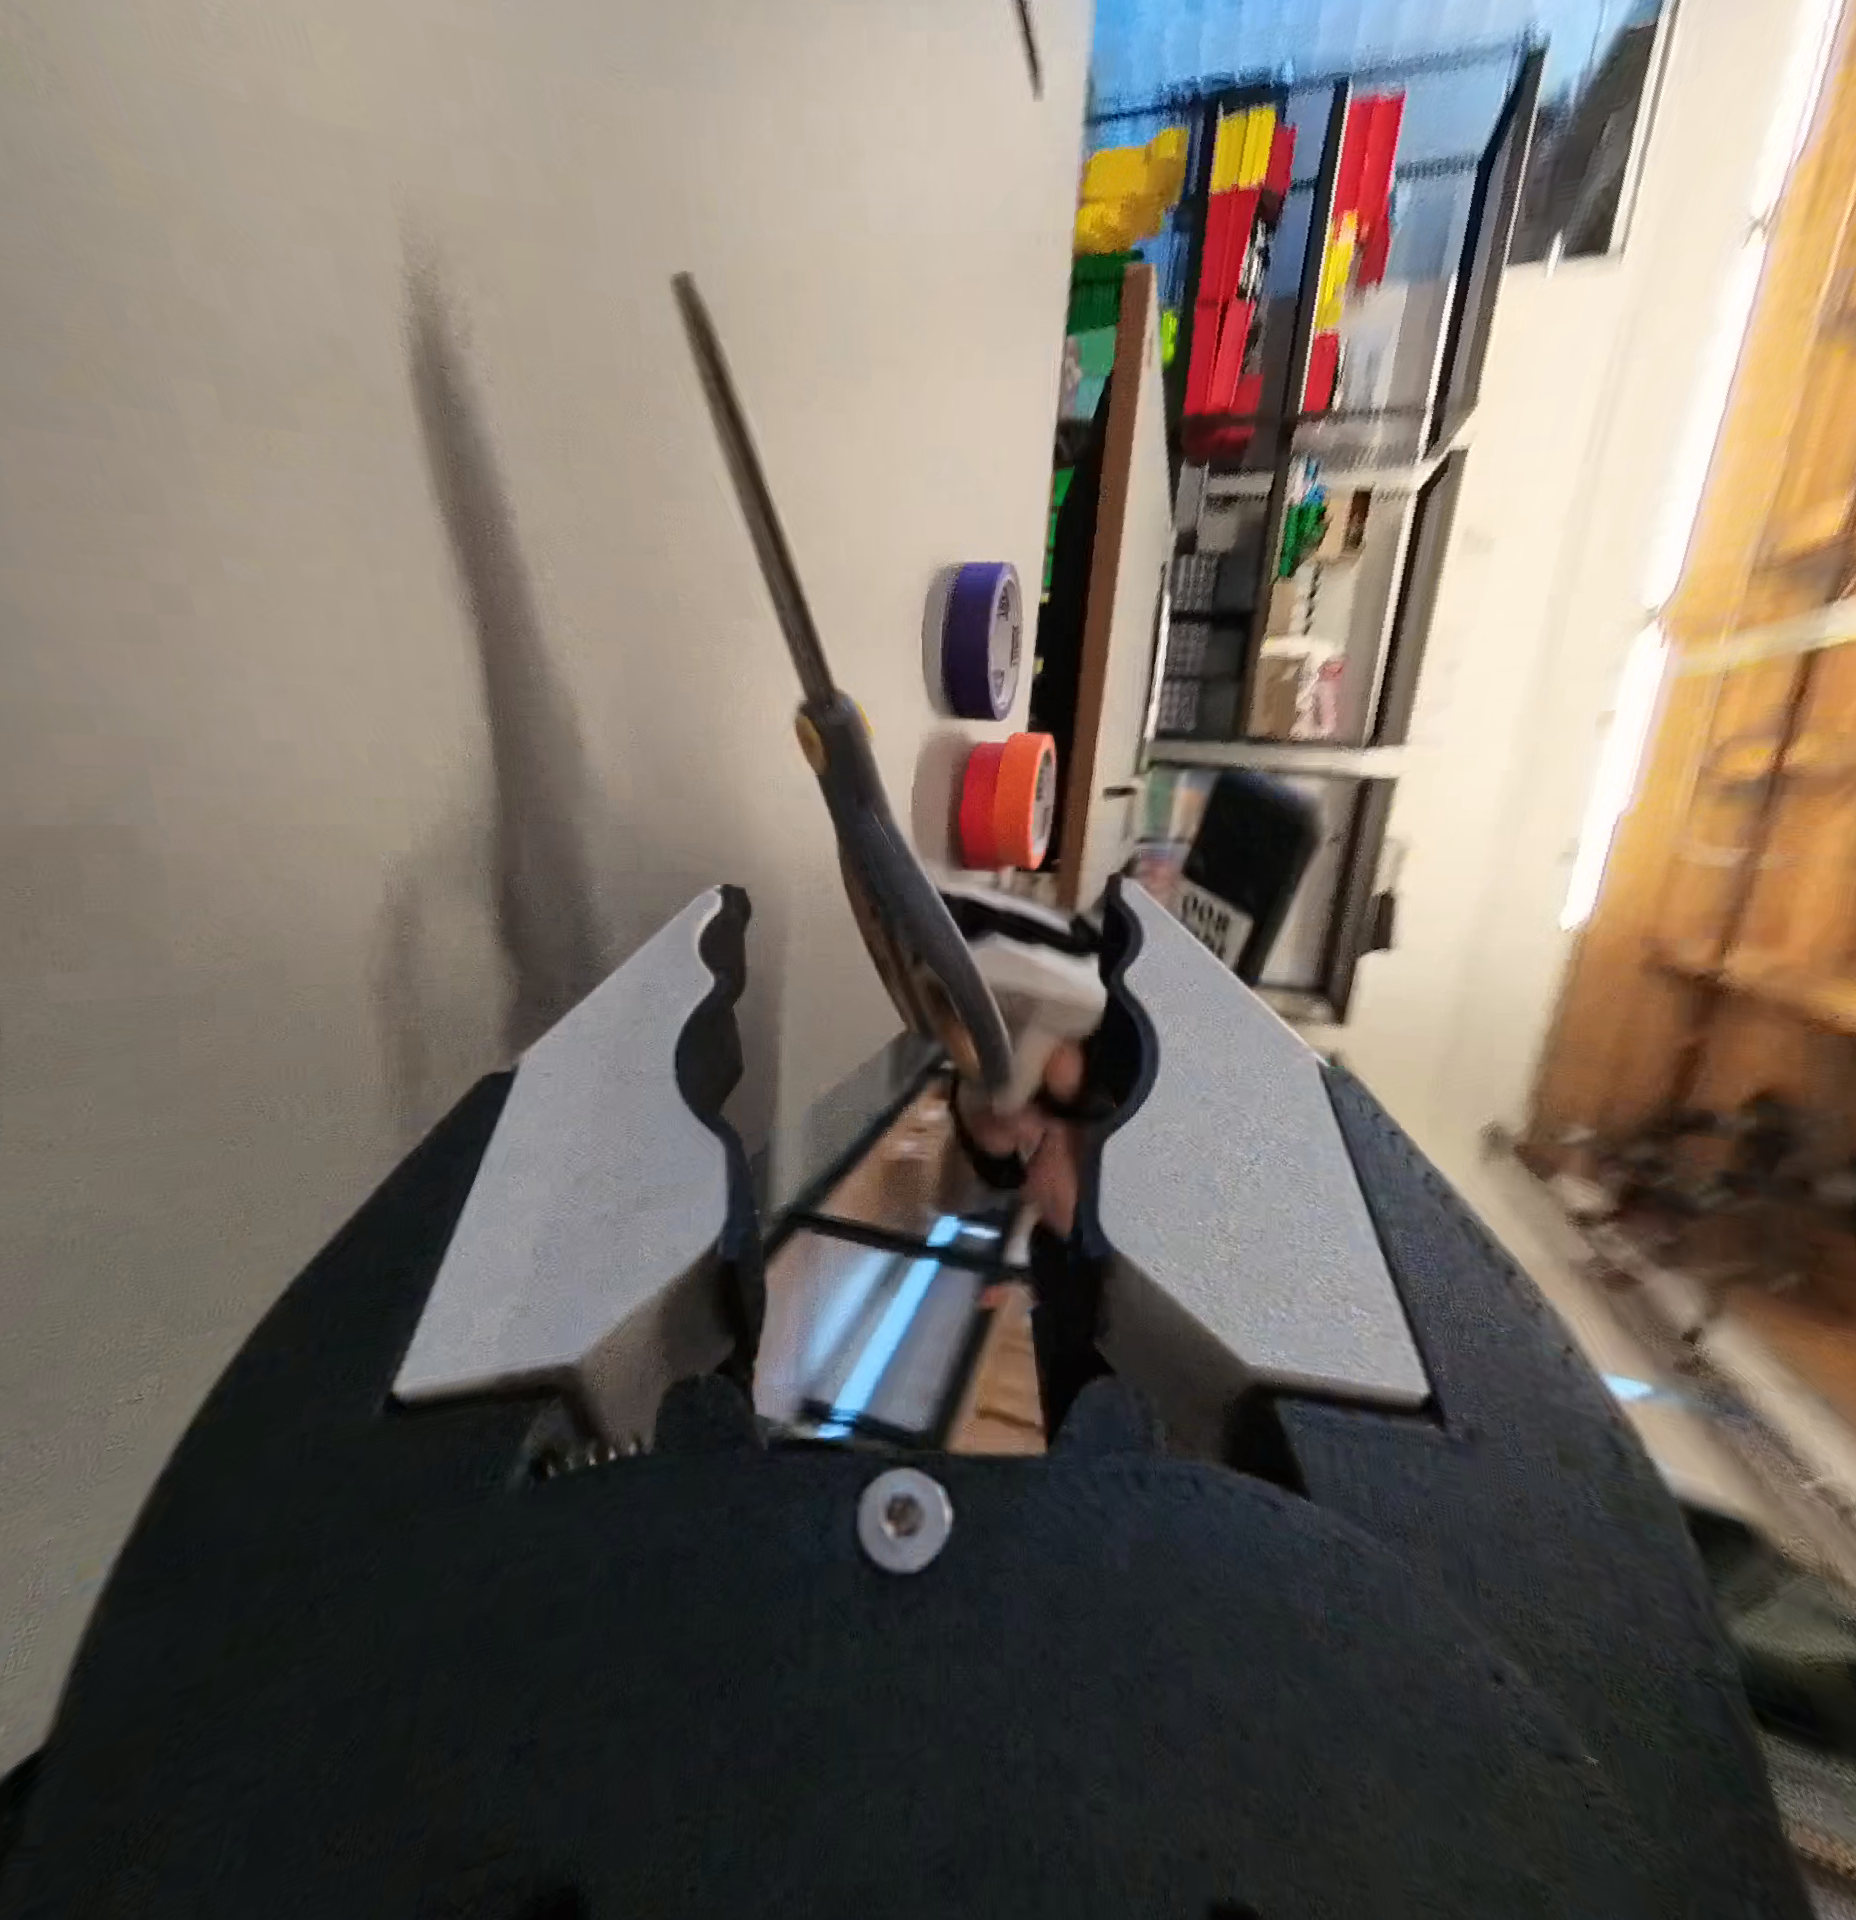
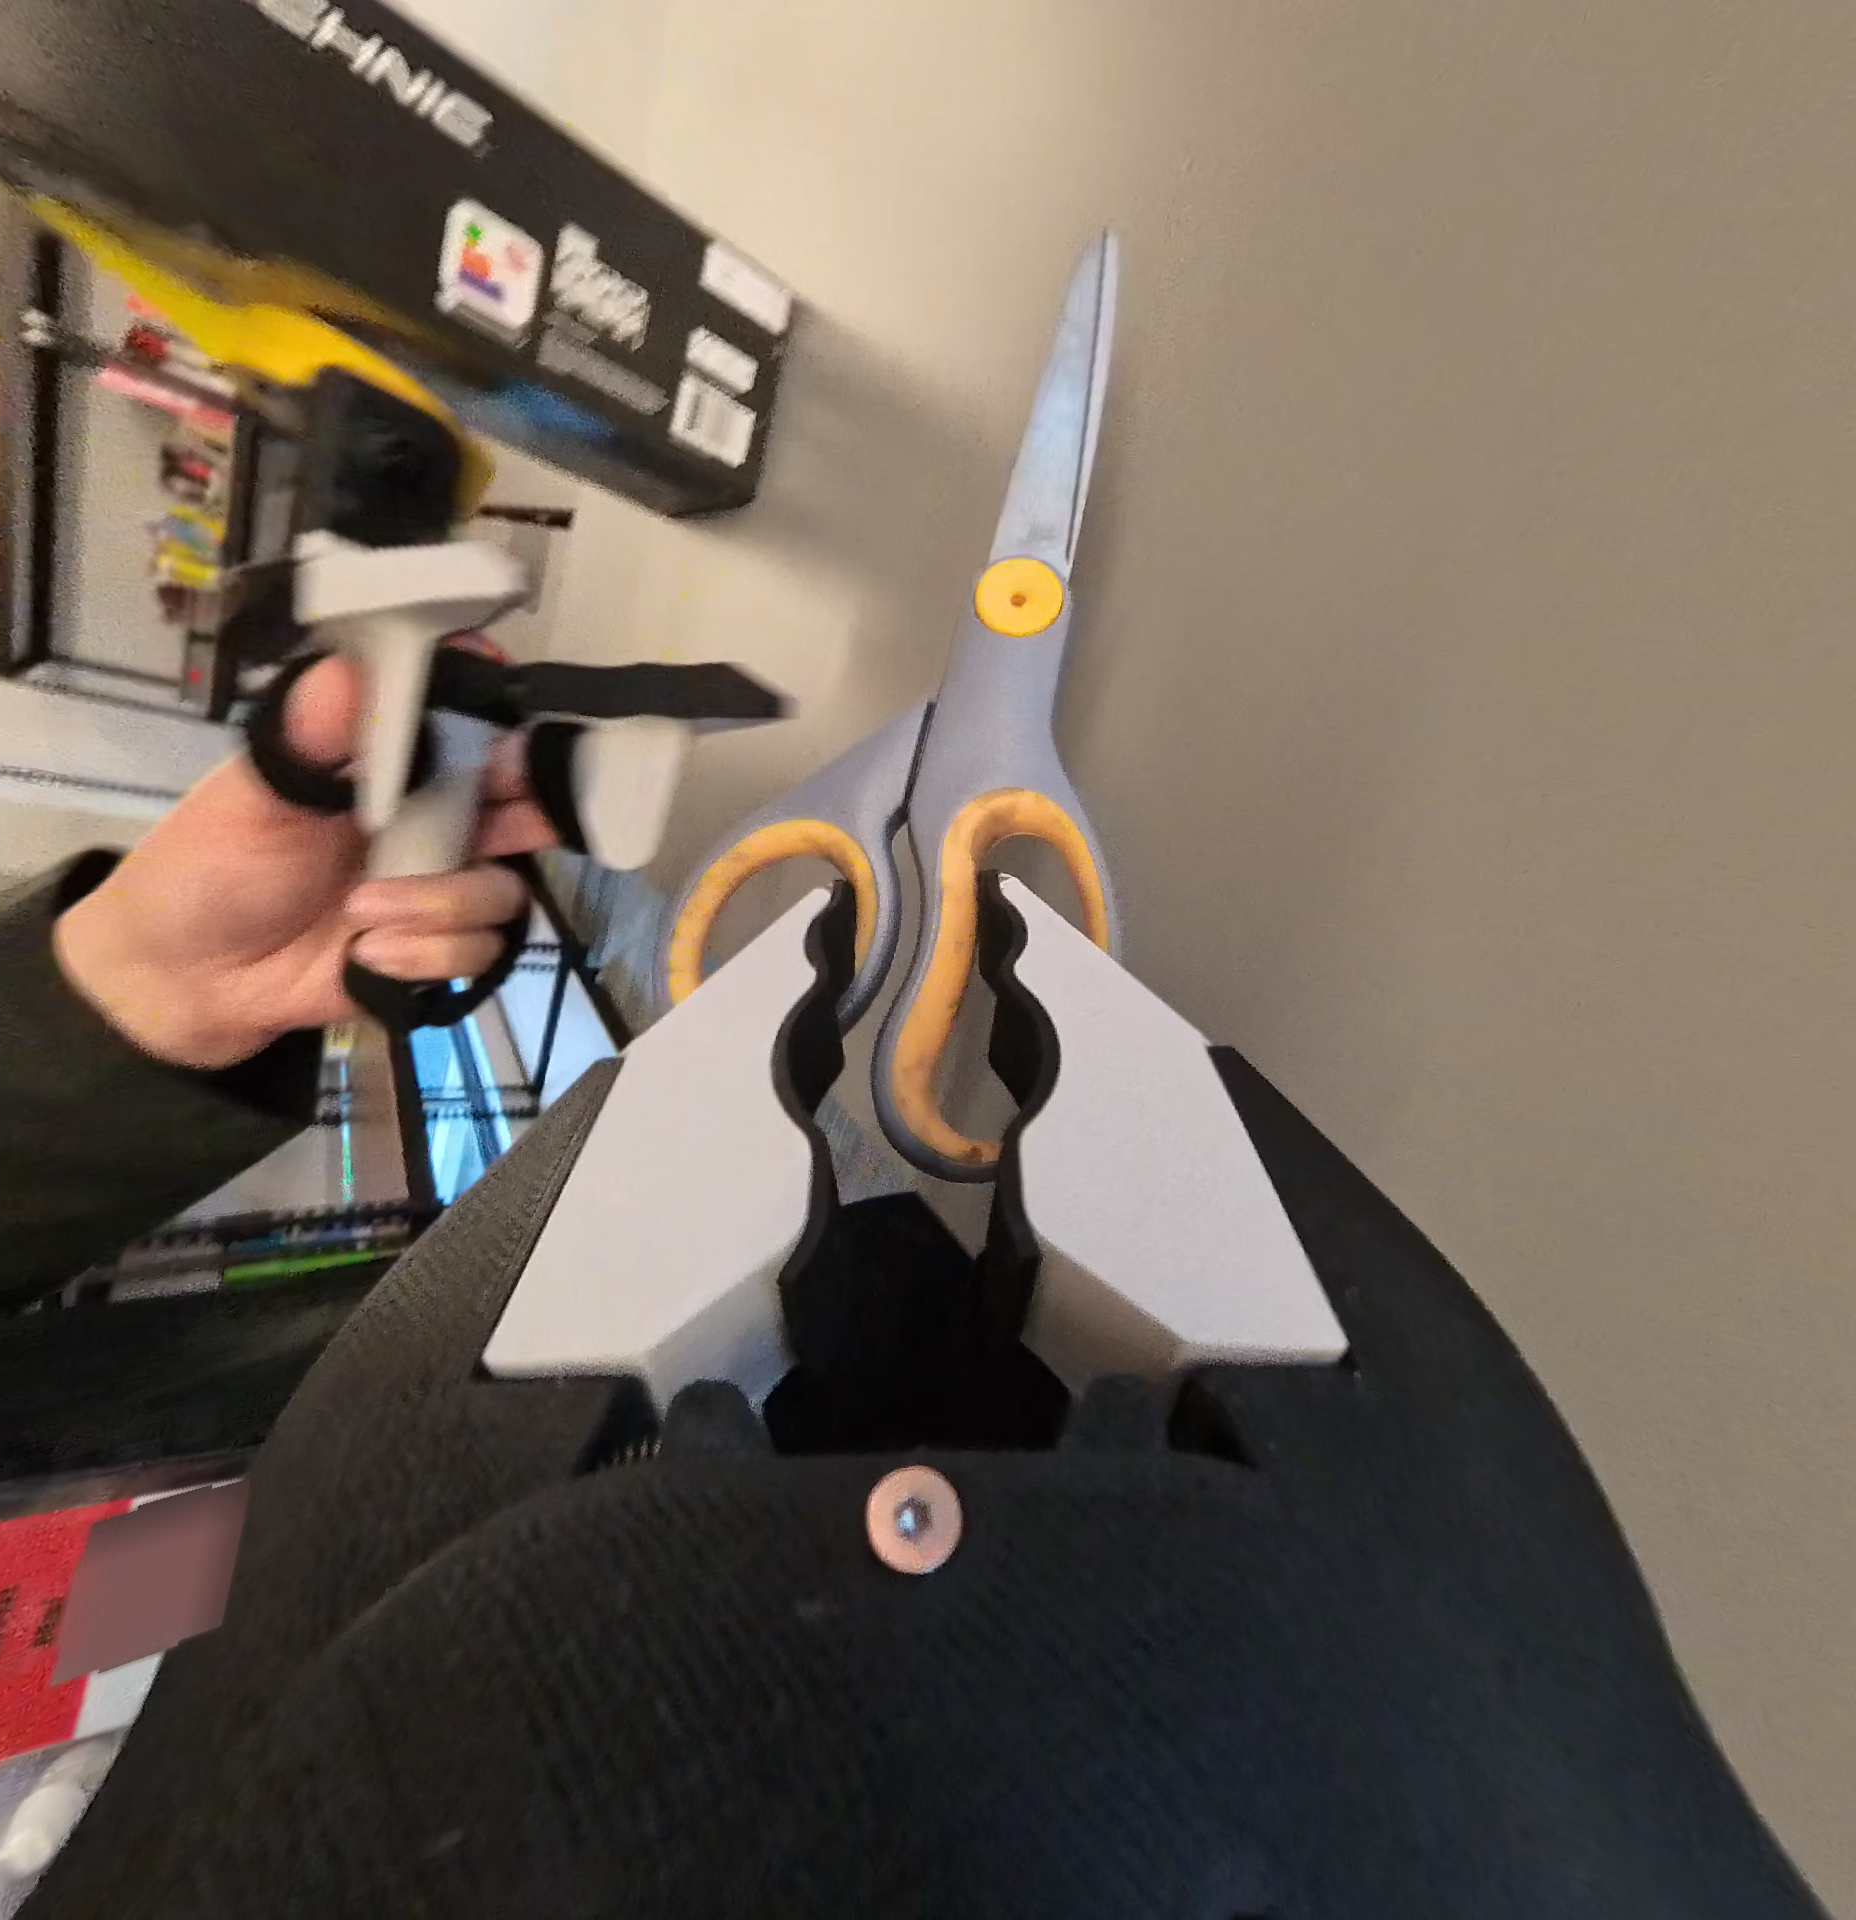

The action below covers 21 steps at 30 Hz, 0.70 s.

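Scissors [image 2: 1007, 727] in right tongs [image 2: 916, 904], beside wall [image 2: 1475, 623]; left tongs [image 1: 924, 925] agape.

A workshop: tape rolls [image 1: 991, 717] on the wall, cluttered shelves [image 1: 1308, 582]

Each camera is sitting just behind its own gripper's fingers, looking forward and steeply upward along a pale wall [image 2: 1475, 520]. Both are viewing the same scissors [image 2: 1007, 748] at close range: the left camera is seeing them edge-on, the right camera is facing their flat side.
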Each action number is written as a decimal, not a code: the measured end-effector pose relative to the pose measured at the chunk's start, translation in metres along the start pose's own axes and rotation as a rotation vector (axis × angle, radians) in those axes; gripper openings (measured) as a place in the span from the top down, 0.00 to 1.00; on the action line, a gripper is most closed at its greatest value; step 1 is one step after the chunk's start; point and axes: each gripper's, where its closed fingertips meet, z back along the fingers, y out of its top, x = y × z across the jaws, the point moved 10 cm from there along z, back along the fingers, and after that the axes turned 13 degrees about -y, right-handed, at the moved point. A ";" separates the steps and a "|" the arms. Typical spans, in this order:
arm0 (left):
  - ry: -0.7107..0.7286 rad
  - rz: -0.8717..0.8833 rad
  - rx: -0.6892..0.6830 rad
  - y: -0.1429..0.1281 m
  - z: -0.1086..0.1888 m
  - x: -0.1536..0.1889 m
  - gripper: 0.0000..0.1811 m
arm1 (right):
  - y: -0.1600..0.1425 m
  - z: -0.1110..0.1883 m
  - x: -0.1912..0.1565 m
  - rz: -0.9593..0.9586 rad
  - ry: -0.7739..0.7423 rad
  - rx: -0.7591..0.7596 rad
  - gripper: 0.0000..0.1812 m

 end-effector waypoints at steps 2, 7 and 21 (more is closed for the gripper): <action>0.000 0.114 0.013 -0.005 -0.009 -0.013 0.62 | -0.005 0.003 -0.016 0.052 0.025 -0.001 0.87; -0.093 0.175 -0.027 -0.022 -0.021 -0.010 0.80 | -0.006 0.019 -0.048 0.396 0.022 -0.013 0.87; 0.135 0.063 0.157 -0.024 -0.014 0.031 0.91 | 0.012 -0.025 -0.083 0.609 -0.080 -0.403 0.86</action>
